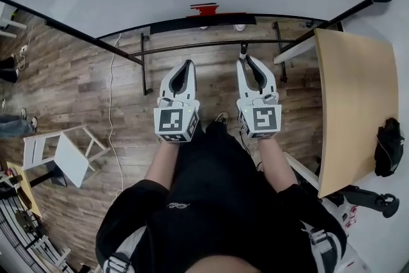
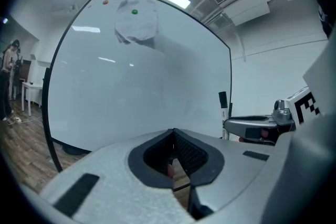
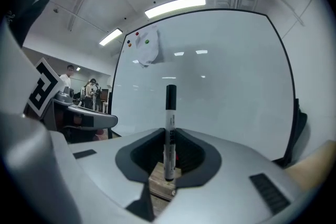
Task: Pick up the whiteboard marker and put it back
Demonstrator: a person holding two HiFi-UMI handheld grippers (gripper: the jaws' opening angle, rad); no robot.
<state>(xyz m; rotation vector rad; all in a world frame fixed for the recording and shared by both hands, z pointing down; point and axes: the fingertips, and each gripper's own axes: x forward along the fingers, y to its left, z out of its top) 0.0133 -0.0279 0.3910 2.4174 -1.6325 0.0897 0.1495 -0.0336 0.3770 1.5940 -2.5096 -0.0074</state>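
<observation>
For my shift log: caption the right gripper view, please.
Right tool shut on upright marker, facing the whiteboard.

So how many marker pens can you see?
1. The white whiteboard marker with a black cap stands upright, clamped in the right gripper, in front of the big white whiteboard. The left gripper holds none. Others may be hidden out of view.

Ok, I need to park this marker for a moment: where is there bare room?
The wooden table on the right is bare except for a black object at its right edge. The right gripper holds the marker; the left gripper, close beside it, crowds the middle.
</observation>
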